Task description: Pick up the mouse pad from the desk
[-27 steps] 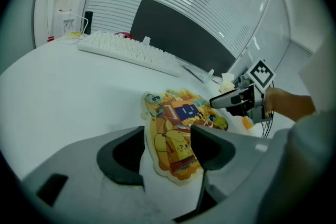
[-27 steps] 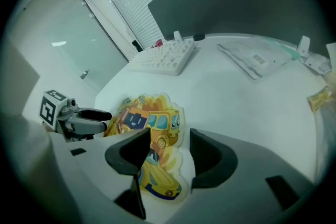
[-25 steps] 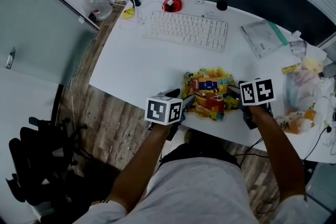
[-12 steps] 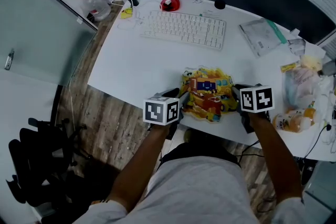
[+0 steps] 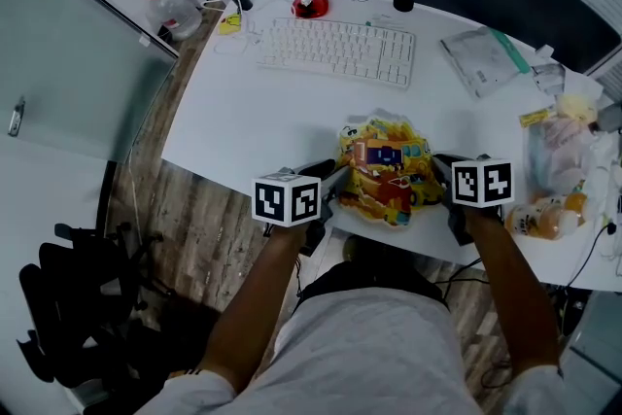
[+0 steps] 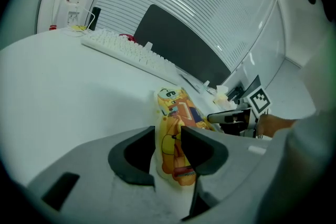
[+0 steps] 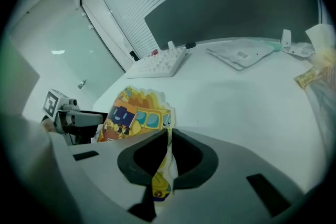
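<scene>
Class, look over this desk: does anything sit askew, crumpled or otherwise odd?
The mouse pad looks odd: it is buckled rather than flat at the desk's near edge. The right gripper has just closed, pinching one side; the left gripper's fingers have been closing round the other, grip unclear.

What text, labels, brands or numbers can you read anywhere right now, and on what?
No text is readable in any view.
mouse pad: cartoon bus picture, no legible words.
keyboard: key legends too small.
clear jug: red label, blurred.
plastic bag: label too small.
marker cubes: black-and-white square patterns, no letters.
</scene>
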Demonstrator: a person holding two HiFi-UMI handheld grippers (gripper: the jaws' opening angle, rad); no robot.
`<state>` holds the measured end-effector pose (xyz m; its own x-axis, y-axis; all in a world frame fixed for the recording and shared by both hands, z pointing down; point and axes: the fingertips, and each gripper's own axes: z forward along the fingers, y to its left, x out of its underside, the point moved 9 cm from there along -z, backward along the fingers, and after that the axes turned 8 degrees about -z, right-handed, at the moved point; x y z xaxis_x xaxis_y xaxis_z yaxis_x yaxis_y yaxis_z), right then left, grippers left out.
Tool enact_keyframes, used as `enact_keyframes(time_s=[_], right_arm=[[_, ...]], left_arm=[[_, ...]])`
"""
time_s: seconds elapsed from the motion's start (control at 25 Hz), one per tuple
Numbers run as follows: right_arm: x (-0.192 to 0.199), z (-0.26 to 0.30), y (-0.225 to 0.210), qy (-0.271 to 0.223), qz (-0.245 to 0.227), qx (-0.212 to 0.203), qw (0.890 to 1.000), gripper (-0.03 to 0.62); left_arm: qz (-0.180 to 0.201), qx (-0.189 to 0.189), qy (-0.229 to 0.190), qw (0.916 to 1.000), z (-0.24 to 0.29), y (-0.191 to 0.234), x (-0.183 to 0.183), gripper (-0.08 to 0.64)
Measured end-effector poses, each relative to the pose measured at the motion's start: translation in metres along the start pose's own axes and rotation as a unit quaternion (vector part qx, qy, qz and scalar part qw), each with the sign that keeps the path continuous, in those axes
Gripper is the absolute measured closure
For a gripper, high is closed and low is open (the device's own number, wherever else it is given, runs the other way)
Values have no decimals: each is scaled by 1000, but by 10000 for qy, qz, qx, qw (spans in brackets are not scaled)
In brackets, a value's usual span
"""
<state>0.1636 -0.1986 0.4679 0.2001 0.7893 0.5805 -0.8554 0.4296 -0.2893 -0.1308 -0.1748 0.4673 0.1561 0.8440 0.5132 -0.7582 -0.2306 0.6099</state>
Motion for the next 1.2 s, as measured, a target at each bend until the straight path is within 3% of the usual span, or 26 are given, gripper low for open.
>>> enact_keyframes(time_s=[0.32,0.4,0.48,0.68,0.8,0.84,0.96,1.2], right_arm=[[1,-1,1,-35,-29,53,10000,561],[2,-1,1,-42,-27,45,10000,561],[2,-1,1,-43,-30,27,10000,561],[1,-1,0,-37,-45,-15,10000,561],[1,-1,0,0,-93,-24,10000,561],[1,-1,0,6,-124,-21,9999,561],[0,0,2,23,-248,7,9997,561],[0,0,4,59,-572,84,9983,561]], left_arm=[[-138,342,-389,9986,-12,-1,-7,514],[-177,597,-524,9967,-16,-2,-9,526],[-224,1108,-602,9918,-20,-6,-11,528],[-418,2490,-646,9654,-22,-22,-16,526],[-720,3404,-681,9350,-23,-37,-19,519],[-733,3584,-632,9285,-23,-42,-19,472],[-510,3745,-404,9249,-19,-51,-19,368],[-416,3709,0,9277,-11,-61,-16,379]])
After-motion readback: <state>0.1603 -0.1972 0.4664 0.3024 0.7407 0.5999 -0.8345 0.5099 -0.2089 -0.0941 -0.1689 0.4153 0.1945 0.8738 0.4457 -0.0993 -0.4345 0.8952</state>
